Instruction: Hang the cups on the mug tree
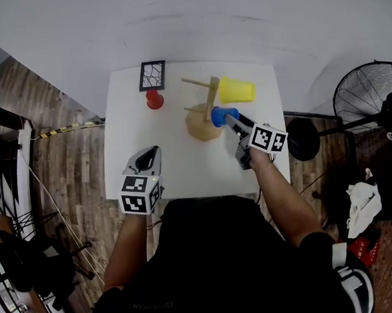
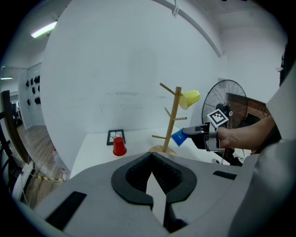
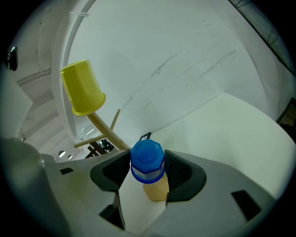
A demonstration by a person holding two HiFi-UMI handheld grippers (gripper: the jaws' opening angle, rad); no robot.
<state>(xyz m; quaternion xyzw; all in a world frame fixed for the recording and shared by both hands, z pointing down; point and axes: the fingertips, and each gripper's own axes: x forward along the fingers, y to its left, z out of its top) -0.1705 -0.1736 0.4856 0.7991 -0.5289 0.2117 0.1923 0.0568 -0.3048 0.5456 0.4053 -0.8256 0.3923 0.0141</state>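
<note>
Holding blue cup clamped in right gripper just beside mug tree trunk; hanging step, next needs cup mouth slid over a free peg. Left gripper sitting closed, empty.

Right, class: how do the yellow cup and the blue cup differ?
The yellow cup hangs on the top peg of the mug tree; the blue cup is clamped in the right gripper. Yellow sits high; blue is lower, beside the trunk. Both are tipped sideways, off the table.
</note>
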